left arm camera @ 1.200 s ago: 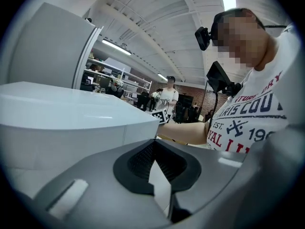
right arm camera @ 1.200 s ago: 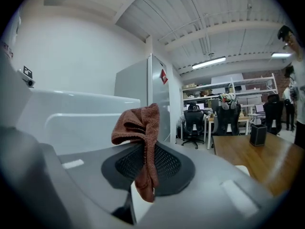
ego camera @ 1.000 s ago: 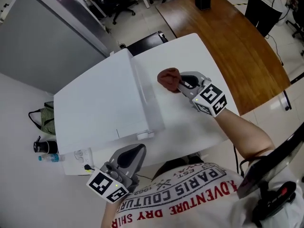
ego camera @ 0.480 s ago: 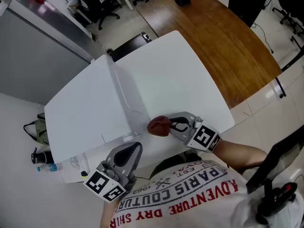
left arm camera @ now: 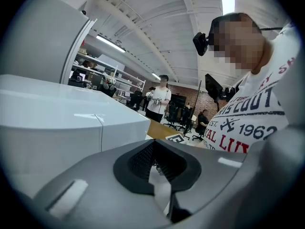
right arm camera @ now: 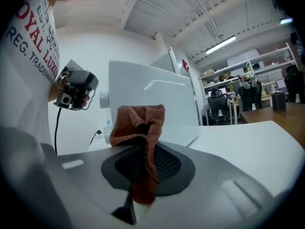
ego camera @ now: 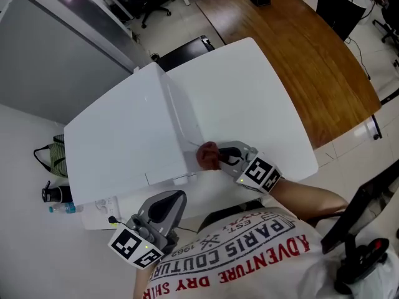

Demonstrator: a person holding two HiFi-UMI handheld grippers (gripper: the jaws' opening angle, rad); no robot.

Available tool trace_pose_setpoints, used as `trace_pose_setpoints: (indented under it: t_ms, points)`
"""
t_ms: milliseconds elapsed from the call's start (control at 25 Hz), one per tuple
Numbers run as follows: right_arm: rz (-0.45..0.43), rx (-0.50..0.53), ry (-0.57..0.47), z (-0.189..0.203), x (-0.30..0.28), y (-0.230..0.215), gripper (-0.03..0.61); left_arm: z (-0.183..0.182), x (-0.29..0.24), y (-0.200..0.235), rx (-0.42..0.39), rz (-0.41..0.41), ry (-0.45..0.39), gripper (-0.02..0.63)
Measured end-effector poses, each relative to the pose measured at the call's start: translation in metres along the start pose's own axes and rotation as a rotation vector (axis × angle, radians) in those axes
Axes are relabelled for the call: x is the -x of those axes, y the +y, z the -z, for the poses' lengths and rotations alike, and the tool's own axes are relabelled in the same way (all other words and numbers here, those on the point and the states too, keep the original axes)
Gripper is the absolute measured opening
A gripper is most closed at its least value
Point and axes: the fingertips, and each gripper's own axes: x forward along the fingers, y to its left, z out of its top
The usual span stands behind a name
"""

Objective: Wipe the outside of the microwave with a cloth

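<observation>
The white microwave (ego camera: 124,136) stands on a white table (ego camera: 262,98). My right gripper (ego camera: 218,157) is shut on a reddish-brown cloth (ego camera: 207,155) and presses it against the microwave's right side, close to the near corner. In the right gripper view the cloth (right arm camera: 139,122) bunches up above the jaws, with the microwave (right arm camera: 152,101) just behind it. My left gripper (ego camera: 169,199) hangs low by my chest, off the table's near edge, shut with nothing in it. From the left gripper view, the microwave (left arm camera: 62,113) fills the left side.
A brown wooden surface (ego camera: 299,36) lies beyond the table on the right. A water bottle (ego camera: 62,207), a bag (ego camera: 55,157) and a plugged-in white socket strip (ego camera: 103,209) sit on the floor at the left. Office chairs (ego camera: 149,5) stand at the top.
My right gripper has drawn the cloth along the microwave's right side toward me, from about halfway down to the near corner. The left gripper has stayed low by my chest.
</observation>
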Motion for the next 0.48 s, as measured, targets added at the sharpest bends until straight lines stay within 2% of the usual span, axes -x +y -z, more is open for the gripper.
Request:
trace_pose_setpoints:
  t_ms: [480]
  points:
    - [0.12, 0.098, 0.046, -0.033, -0.075, -0.114, 0.041, 0.002, 0.019, 0.017, 0.008, -0.035, -0.001, 0.006]
